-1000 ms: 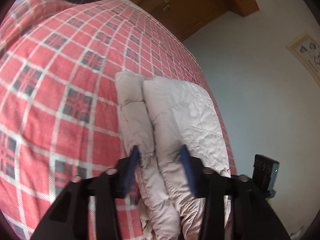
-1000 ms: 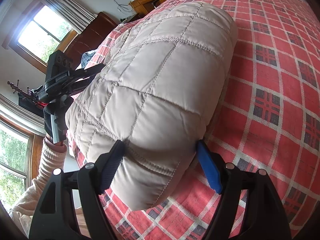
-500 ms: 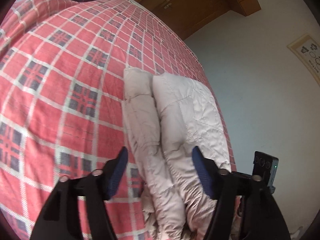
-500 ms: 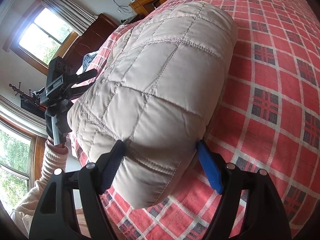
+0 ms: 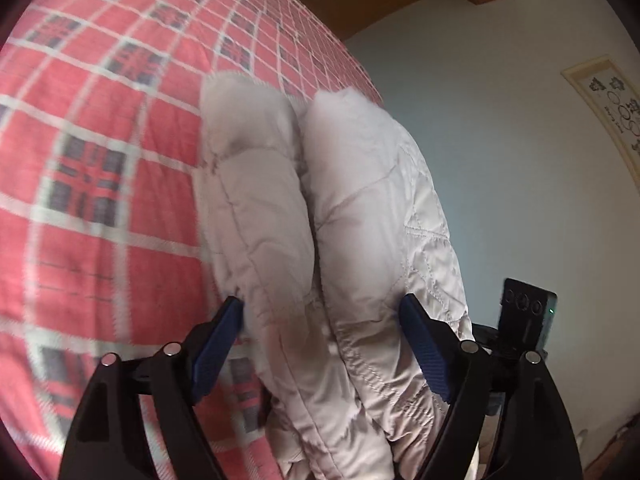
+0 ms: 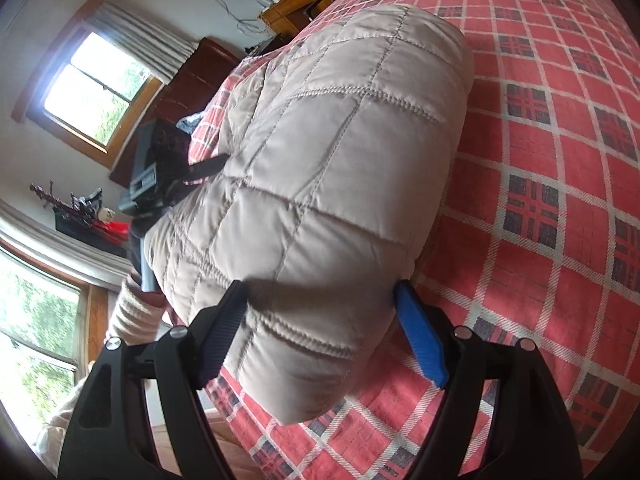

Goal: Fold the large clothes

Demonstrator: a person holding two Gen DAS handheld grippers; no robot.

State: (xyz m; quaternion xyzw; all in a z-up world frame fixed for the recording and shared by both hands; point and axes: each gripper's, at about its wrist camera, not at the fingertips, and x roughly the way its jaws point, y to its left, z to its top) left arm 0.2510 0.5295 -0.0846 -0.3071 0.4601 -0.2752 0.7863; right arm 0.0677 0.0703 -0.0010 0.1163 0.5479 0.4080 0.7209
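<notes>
- On the red plaid bedspread [image 6: 560, 160] near the bed's edge lies the quilted beige jacket [image 6: 340, 168], already folded into a thick, puffy bundle; from the left wrist view it shows as 2 stacked padded layers [image 5: 320, 220] with a crease between them.
- By my judgement the folding is nearly done: no sleeve or loose flap shows trailing out, and what seems left is a last squeeze, straightening, or setting the bundle aside.
- At 1 end of the bundle the left gripper [image 5: 320, 340] straddles both layers, its blue fingers spread wide on either side of the cloth, not pinching it.
- At the opposite end the right gripper [image 6: 320, 320] likewise stands with fingers apart, the padded corner bulging between them; whether the pads touch the fabric I cannot tell.
- Beyond the jacket, in the right wrist view, the other gripper's body [image 6: 160, 168] and a ribbed cream sleeve [image 6: 132, 312] show beside the window [image 6: 96, 92].
</notes>
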